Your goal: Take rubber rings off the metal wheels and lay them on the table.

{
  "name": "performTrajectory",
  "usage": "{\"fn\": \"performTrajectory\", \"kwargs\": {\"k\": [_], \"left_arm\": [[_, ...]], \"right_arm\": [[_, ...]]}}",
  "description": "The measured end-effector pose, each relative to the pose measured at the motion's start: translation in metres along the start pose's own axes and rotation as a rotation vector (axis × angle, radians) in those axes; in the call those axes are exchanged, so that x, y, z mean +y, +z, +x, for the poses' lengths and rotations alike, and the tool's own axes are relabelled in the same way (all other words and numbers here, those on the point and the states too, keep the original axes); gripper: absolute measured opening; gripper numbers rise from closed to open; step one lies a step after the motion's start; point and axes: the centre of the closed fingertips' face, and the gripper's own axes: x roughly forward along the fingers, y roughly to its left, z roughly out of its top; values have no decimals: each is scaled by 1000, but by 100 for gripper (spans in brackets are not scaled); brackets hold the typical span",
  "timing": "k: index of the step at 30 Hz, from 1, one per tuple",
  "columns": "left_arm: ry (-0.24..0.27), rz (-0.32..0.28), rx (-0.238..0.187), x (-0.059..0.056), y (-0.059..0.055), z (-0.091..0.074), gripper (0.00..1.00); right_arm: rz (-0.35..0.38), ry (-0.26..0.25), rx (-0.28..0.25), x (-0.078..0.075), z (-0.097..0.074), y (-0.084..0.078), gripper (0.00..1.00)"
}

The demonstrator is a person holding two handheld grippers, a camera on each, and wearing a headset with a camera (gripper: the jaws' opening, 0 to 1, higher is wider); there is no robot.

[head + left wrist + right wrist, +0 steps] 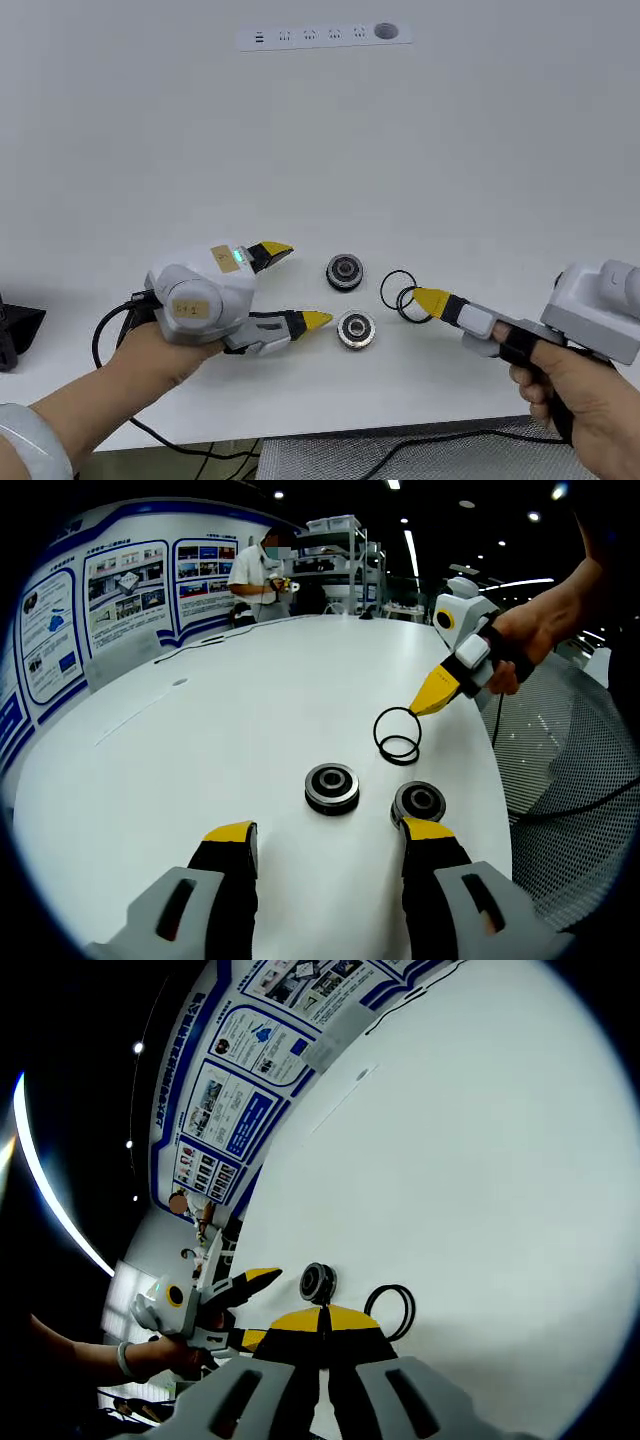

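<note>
Near the worktop's (pixel 300 150) front edge, two metal wheels (pixel 345 271) lie apart. The left gripper (pixel 298 284) has its fingers spread with nothing between them, and one yellow tip sits just beside the nearer wheel (pixel 356 329). Two black rubber rings (pixel 400 291) lie overlapping on the worktop, right of the wheels. The right gripper (pixel 430 300) has its fingers clenched together, tip at the rings.
</note>
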Motion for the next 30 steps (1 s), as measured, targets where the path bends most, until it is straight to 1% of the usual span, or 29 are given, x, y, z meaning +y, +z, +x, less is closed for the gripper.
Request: {"fn": "performTrajectory", "kwargs": {"k": [6, 10, 13, 15, 17, 19, 21, 25, 26, 28, 30], "left_arm": [[1, 3, 5, 1, -1, 0, 58], [-1, 3, 9, 1, -2, 0, 57], [-1, 0, 8, 1, -2, 0, 57], [0, 3, 11, 2, -2, 0, 57], [2, 3, 14, 2, -3, 0, 57], [1, 1, 13, 2, -3, 0, 57], [2, 4, 15, 2, -3, 0, 57], [1, 0, 14, 3, -3, 0, 56], [1, 0, 14, 3, -3, 0, 56], [0, 2, 16, 3, -3, 0, 56], [0, 1, 16, 3, -3, 1, 56]], "right_arm": [[9, -41, 3, -15, -3, -2, 2], [1, -79, 11, -25, -2, -4, 2], [-12, -97, 19, -29, -1, -6, 2], [-50, -110, 25, -30, -1, -6, 2], [-99, -137, 41, -34, -1, -7, 2], [-128, -145, 48, -33, 0, -7, 2], [-147, -156, 51, -35, -1, -7, 5], [-168, -159, 50, -36, -2, -6, 10], [-183, -167, 46, -37, -2, -5, 13], [-191, -170, 46, -37, -3, -4, 19], [-208, -164, 27, -33, -4, 0, 22]]}}
